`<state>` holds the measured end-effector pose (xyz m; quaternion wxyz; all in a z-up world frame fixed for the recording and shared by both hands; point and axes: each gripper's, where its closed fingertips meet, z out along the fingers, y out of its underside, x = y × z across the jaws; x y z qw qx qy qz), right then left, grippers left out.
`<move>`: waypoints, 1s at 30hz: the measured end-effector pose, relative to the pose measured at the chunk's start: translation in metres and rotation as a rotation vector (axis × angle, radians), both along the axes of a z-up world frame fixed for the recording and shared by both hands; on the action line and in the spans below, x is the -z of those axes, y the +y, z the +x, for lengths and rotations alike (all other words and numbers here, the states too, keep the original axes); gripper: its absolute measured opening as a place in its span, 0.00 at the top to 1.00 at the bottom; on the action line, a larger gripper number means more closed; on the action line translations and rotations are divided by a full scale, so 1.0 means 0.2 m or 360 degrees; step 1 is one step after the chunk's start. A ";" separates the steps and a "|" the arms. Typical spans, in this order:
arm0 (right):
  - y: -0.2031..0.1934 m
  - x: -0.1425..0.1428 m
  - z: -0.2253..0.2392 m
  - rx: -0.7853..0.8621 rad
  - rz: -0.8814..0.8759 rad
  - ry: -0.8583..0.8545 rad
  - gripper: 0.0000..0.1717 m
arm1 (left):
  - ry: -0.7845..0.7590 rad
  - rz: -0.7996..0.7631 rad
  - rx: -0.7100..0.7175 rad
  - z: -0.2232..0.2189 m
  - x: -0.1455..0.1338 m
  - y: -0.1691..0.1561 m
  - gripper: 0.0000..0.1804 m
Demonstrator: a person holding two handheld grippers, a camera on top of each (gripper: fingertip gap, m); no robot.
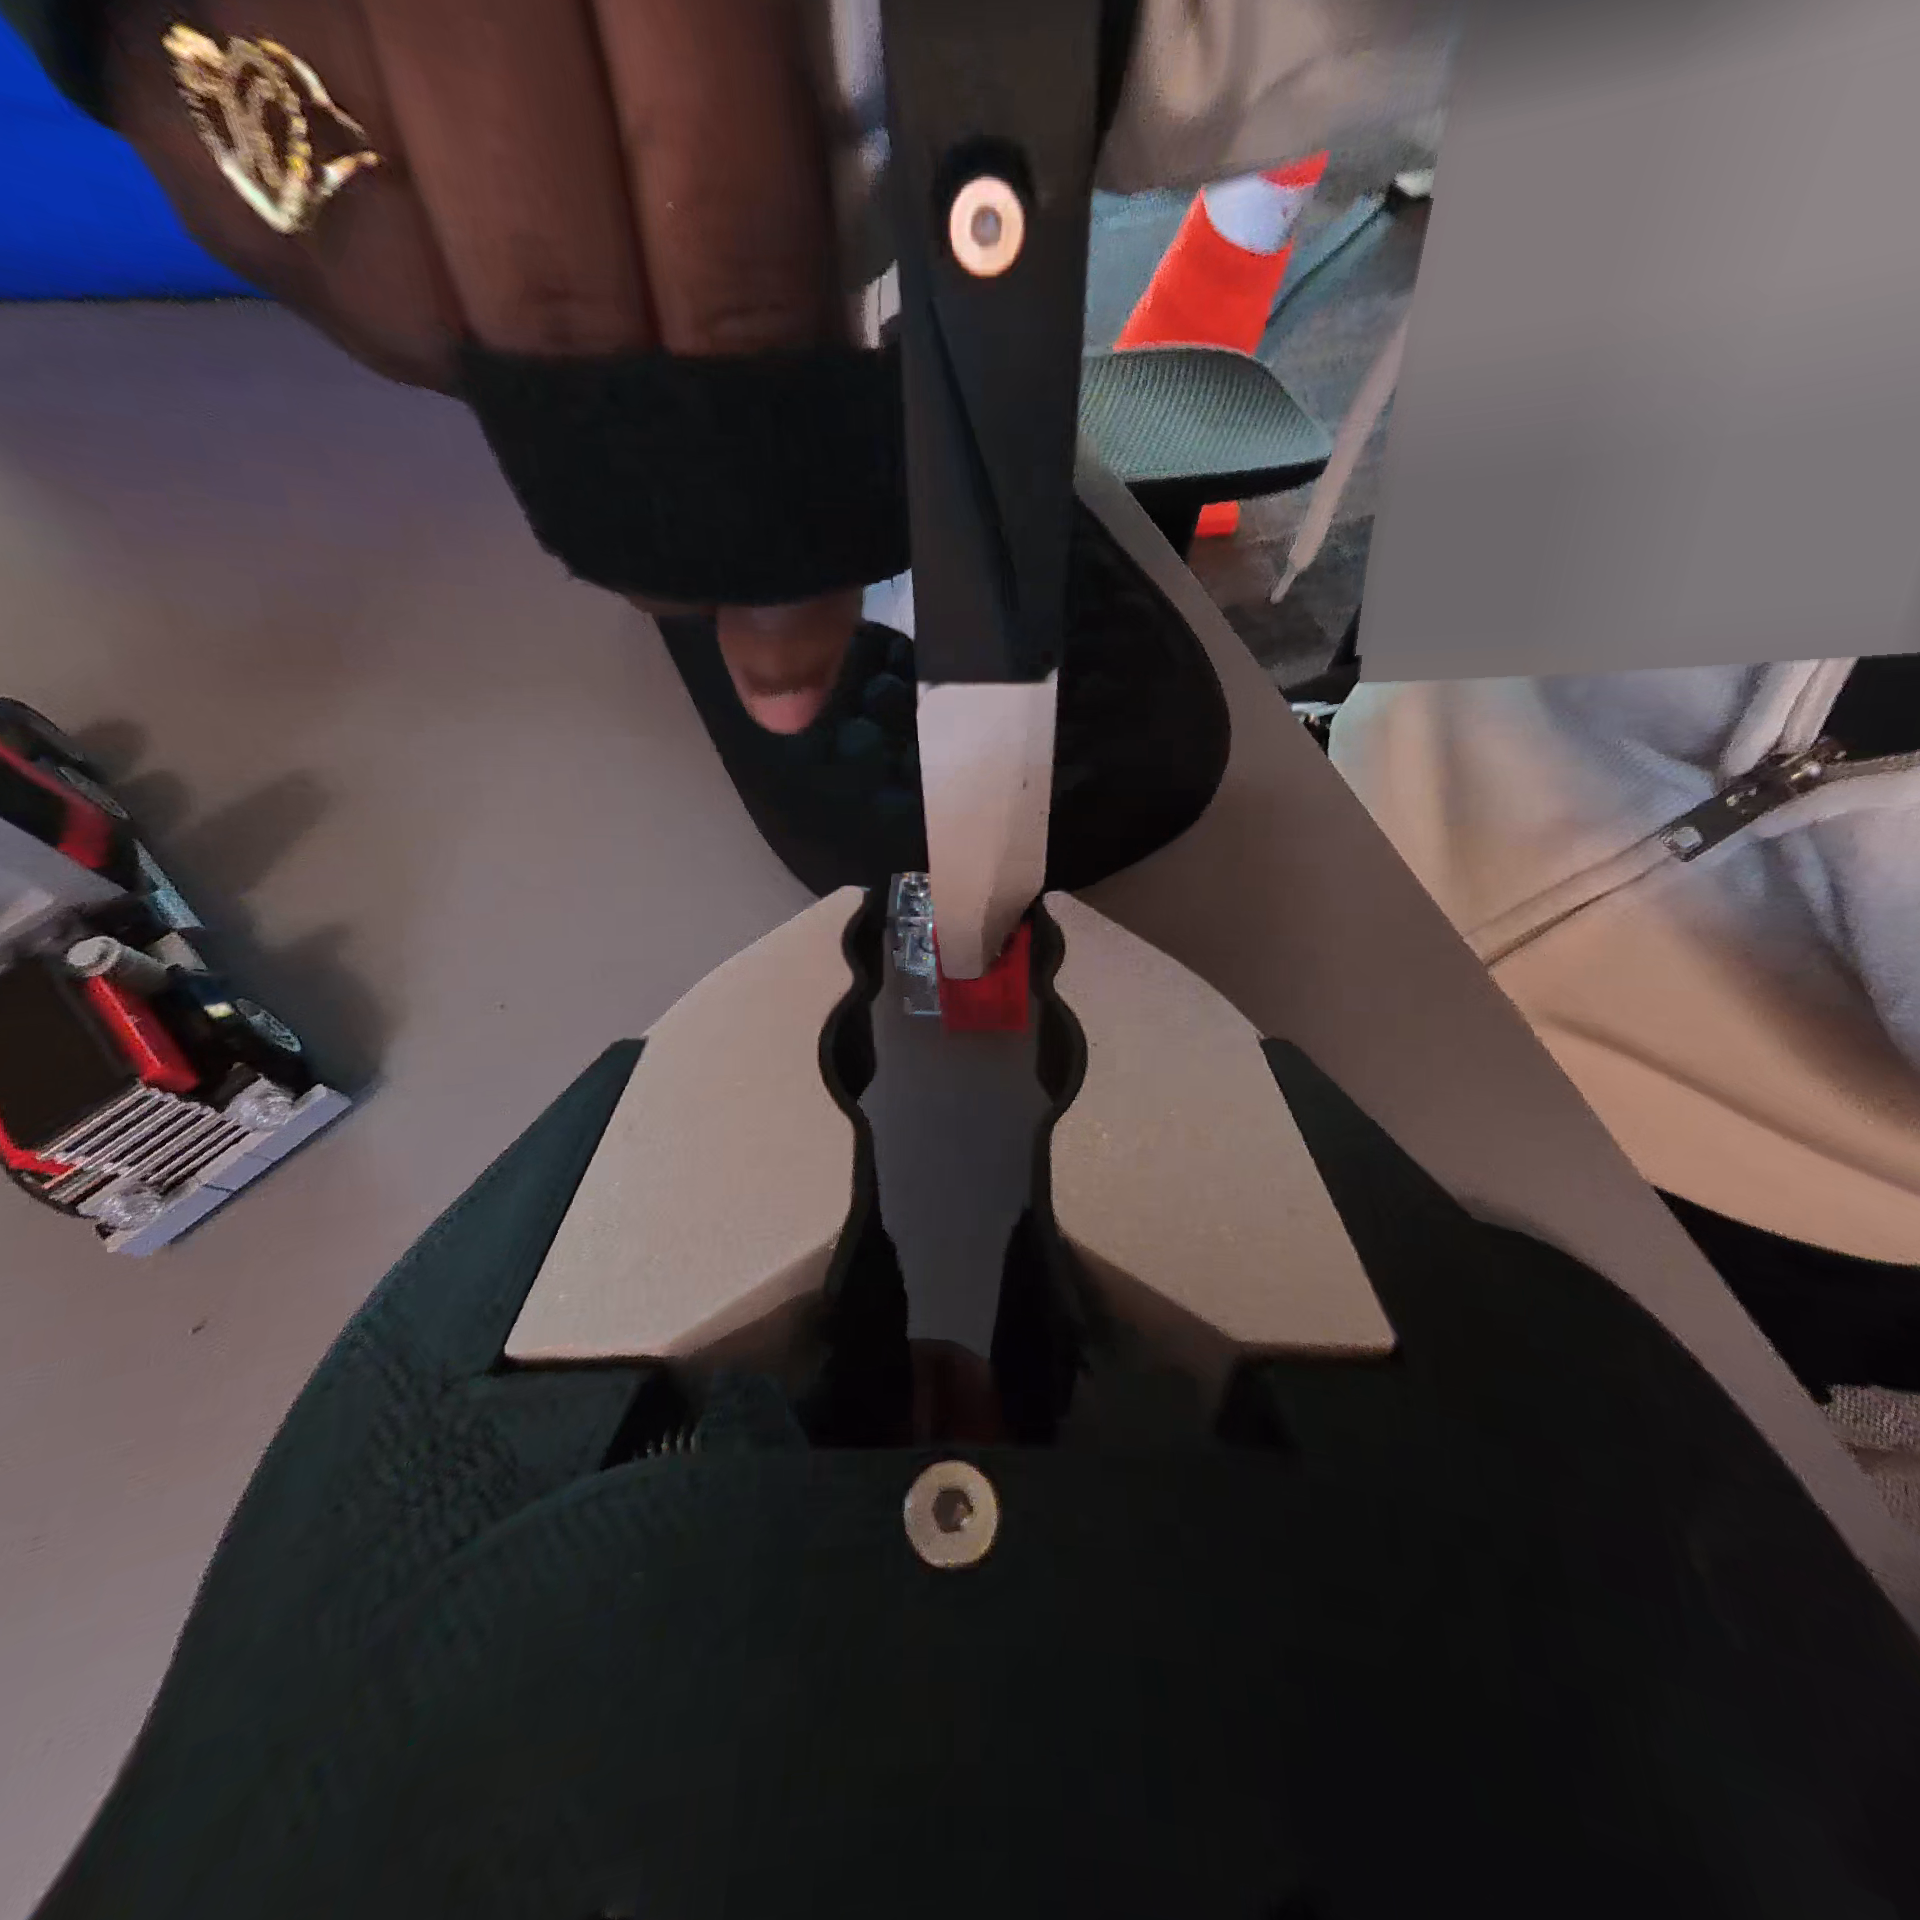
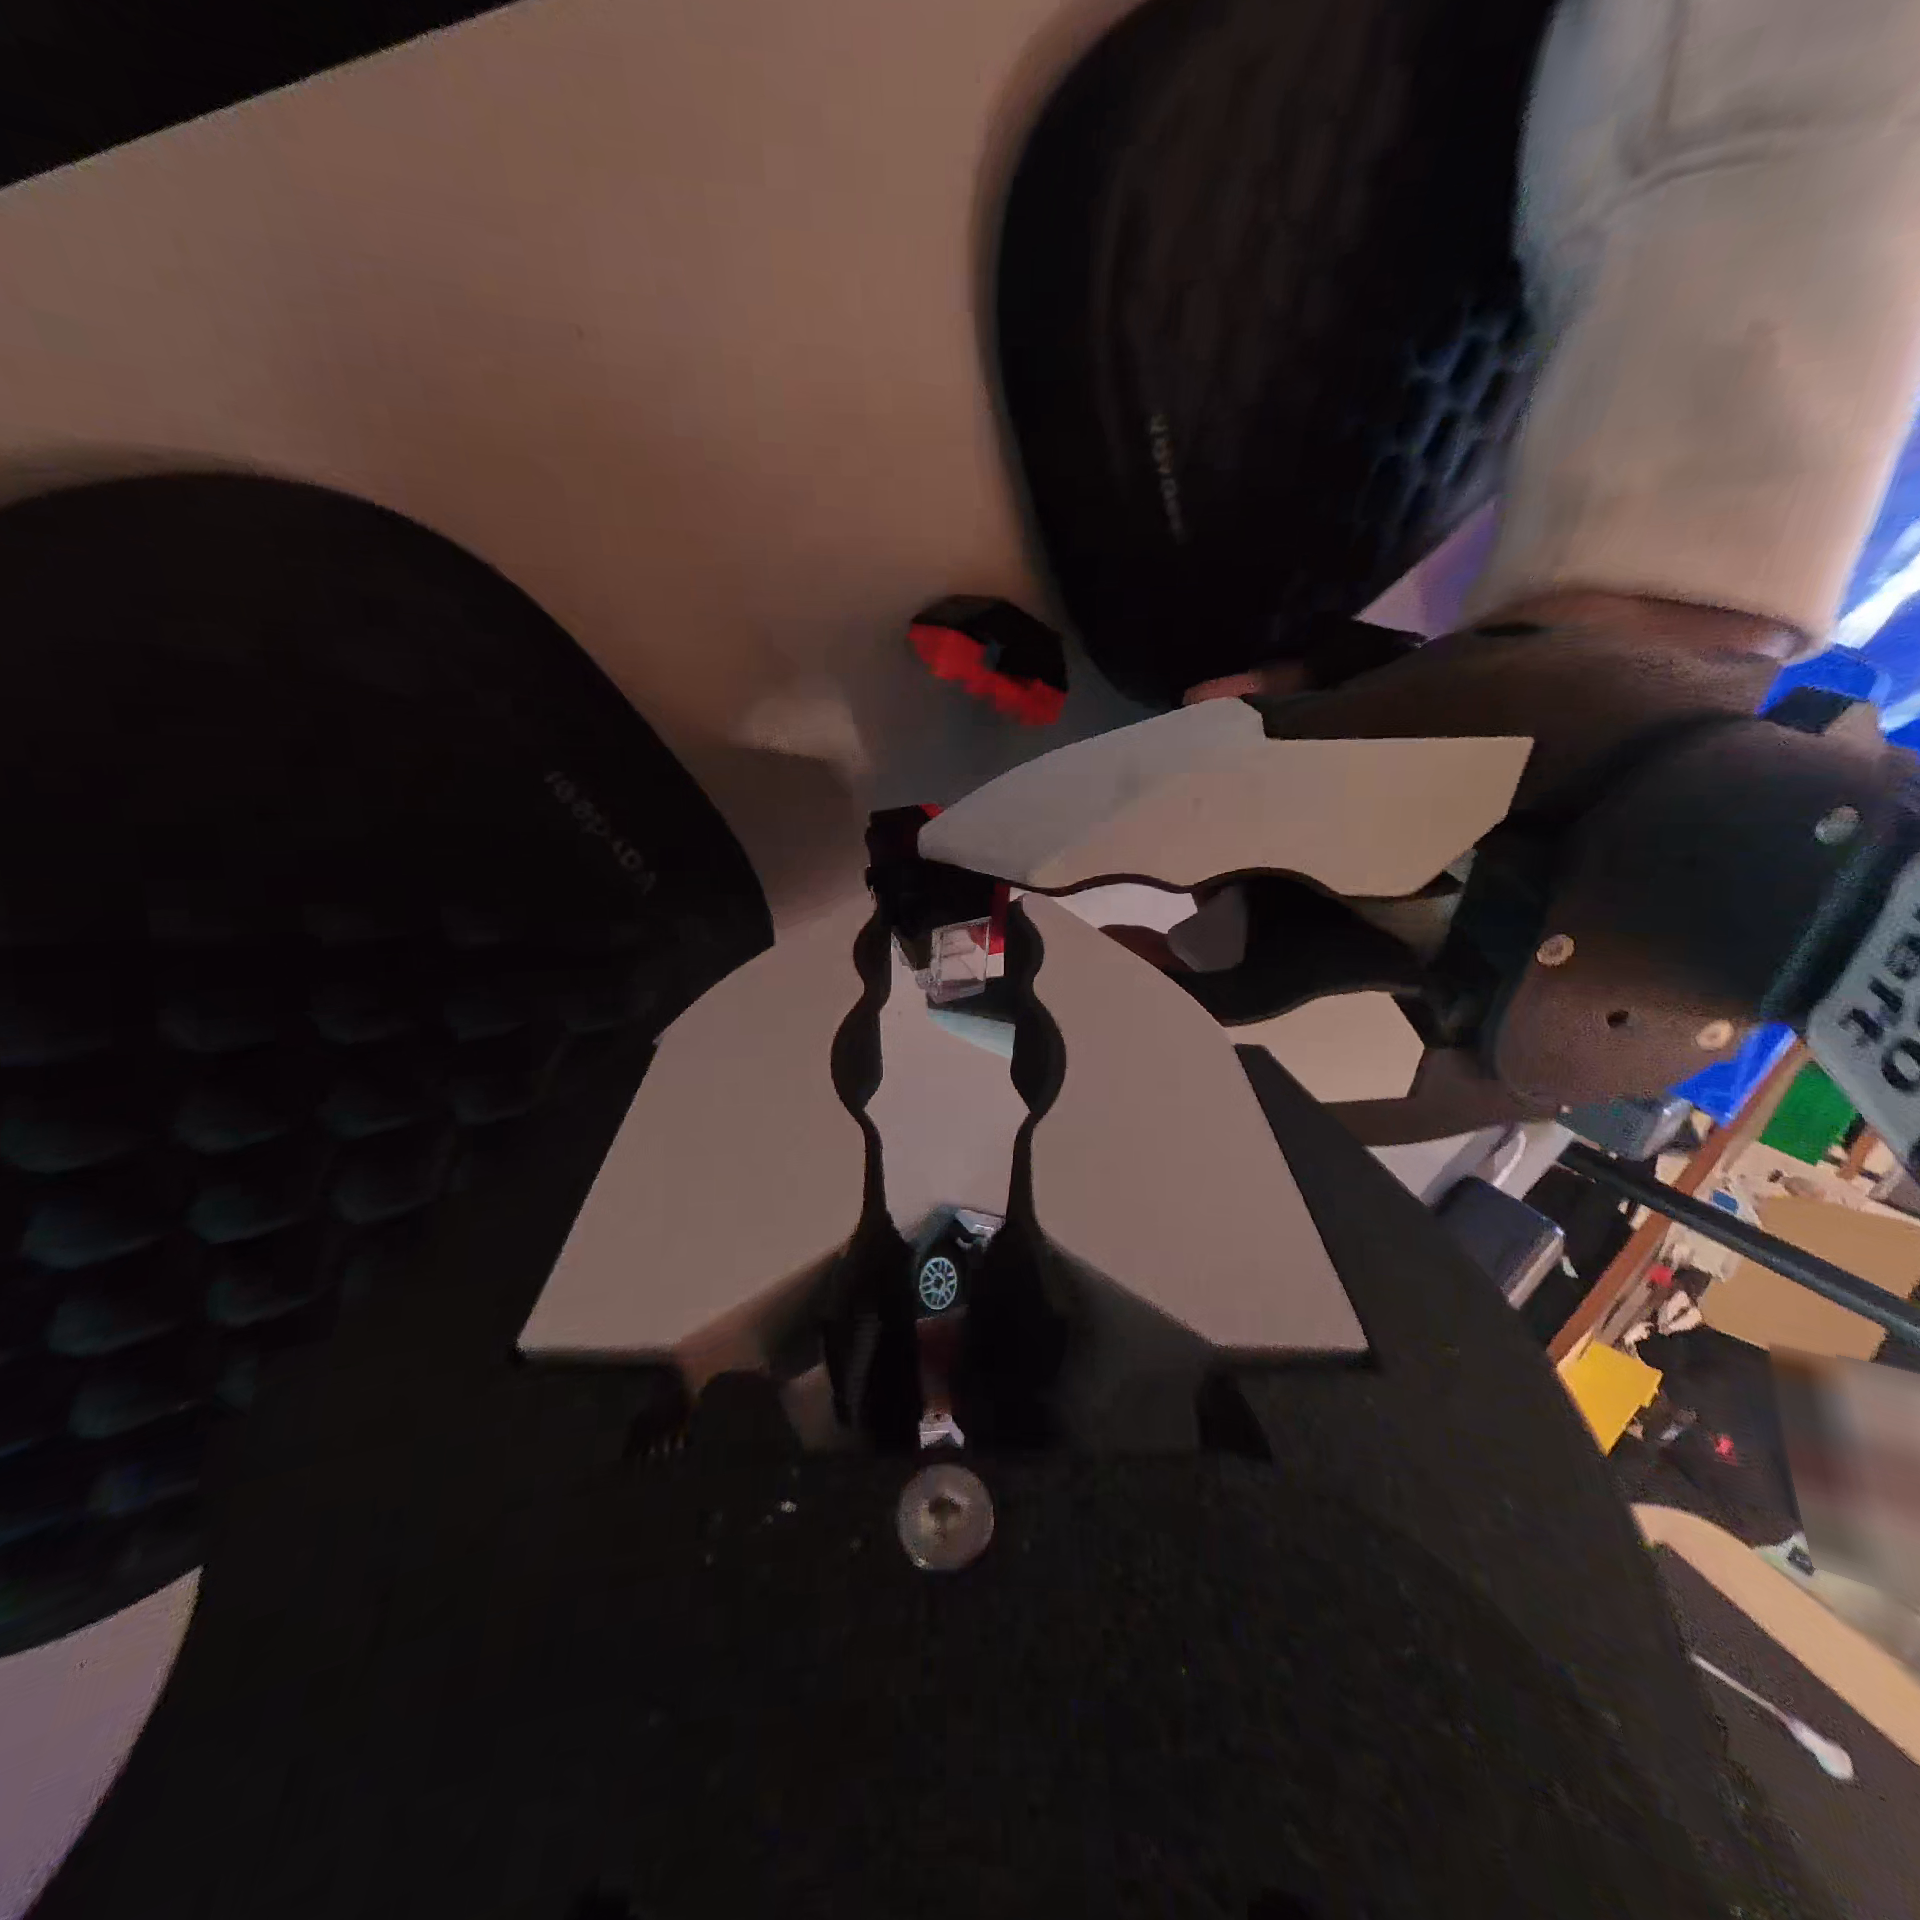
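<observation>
Left wrist view: small brick cluster, red beside clear, pinched at left gripper tips, long axis running away along the fingers; right gripper clamped on the same cluster from above, crosswise. Grey table edge close on the right, open surface to the left. Toy truck well off left, black pads flanking
</observation>
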<state>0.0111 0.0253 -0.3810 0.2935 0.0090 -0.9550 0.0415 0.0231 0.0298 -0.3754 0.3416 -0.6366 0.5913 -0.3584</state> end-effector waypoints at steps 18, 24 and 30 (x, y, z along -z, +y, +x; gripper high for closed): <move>-0.01 0.03 0.02 0.0375 -0.0599 0.0671 0.87 | 0.0112 0.0122 0.0001 -0.06 0.11 0.00 0.86; 0.00 0.05 -0.01 0.0351 -0.0522 0.0670 0.92 | 0.0109 0.0110 0.0003 -0.06 0.11 0.00 0.86; 0.01 0.04 -0.02 0.0299 -0.0355 0.0740 0.96 | 0.0108 0.0105 0.0003 -0.06 0.11 0.01 0.86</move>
